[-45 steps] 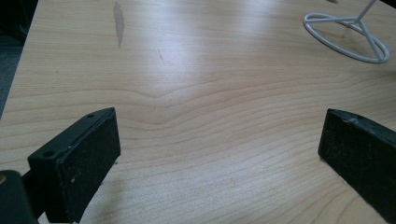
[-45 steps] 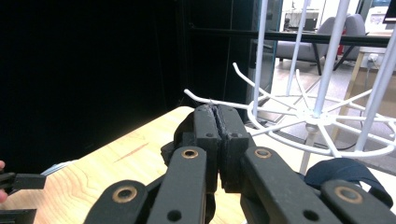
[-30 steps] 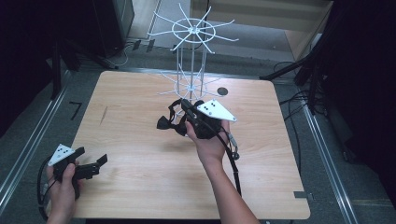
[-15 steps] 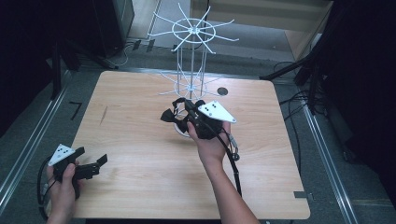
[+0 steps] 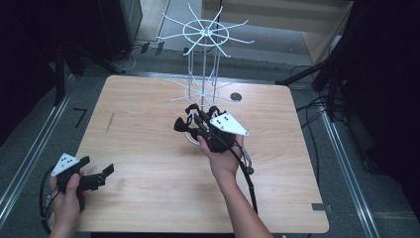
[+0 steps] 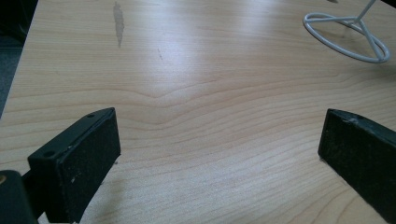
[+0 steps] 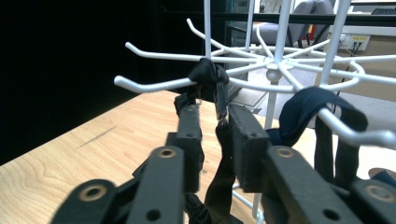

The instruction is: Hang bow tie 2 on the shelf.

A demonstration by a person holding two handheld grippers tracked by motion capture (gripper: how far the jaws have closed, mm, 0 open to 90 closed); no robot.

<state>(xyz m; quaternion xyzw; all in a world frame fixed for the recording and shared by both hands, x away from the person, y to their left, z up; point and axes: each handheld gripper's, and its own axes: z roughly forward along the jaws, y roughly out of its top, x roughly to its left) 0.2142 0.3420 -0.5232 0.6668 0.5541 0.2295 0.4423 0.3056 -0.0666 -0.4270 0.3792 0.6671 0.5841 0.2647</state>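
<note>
At the lower tier of a white wire spinning display rack (image 5: 203, 94) standing on a pale wooden worktop (image 5: 148, 163), the right tool (image 7: 214, 122) has hung a black fabric strap (image 7: 208, 77) over one hook. Its jaws have just been opening, parted narrowly with the strap dangling between, apparently to release it. The left tool (image 5: 96, 173) rests wide apart near the worktop's front left corner, holding nothing, seemingly waiting.

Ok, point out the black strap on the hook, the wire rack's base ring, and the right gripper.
black strap (image 7: 208, 74), right gripper view, knotted part over the hook.
wire rack base ring (image 6: 348, 50), left gripper view, near rim.
right gripper (image 7: 215, 119), right gripper view, gap between fingertips.
</note>
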